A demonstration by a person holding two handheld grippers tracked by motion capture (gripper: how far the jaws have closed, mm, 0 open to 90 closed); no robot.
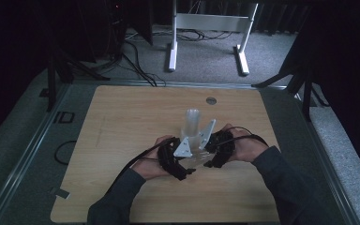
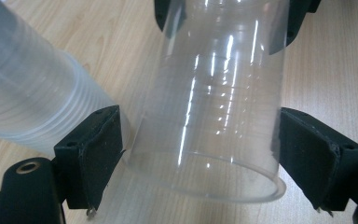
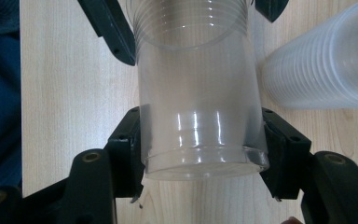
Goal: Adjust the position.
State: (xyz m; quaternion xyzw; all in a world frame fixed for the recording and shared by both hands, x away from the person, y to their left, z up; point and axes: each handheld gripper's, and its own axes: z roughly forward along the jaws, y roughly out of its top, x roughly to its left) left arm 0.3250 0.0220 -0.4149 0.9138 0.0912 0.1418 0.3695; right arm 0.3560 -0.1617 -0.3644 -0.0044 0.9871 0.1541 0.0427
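A clear plastic cup point(image 1: 199, 158) lies level just above the table between my two grippers. In the right gripper view my right gripper point(image 3: 205, 149) is shut on the cup point(image 3: 200, 107), with its pads pressed on both sides near the base. In the left gripper view the cup's wide mouth point(image 2: 205, 182) sits between the jaws of my left gripper point(image 2: 200, 163). Those jaws stand apart beside the wall and do not squeeze it. In the high view the left gripper point(image 1: 191, 169) and the right gripper point(image 1: 209, 161) face each other at mid table.
A tall stack of clear cups point(image 1: 193, 123) stands upright just behind the grippers, close to the held cup point(image 2: 32, 88) point(image 3: 321, 70). The wooden table point(image 1: 122, 122) has a round metal grommet point(image 1: 211, 100) near its far edge. Cables trail from both grippers.
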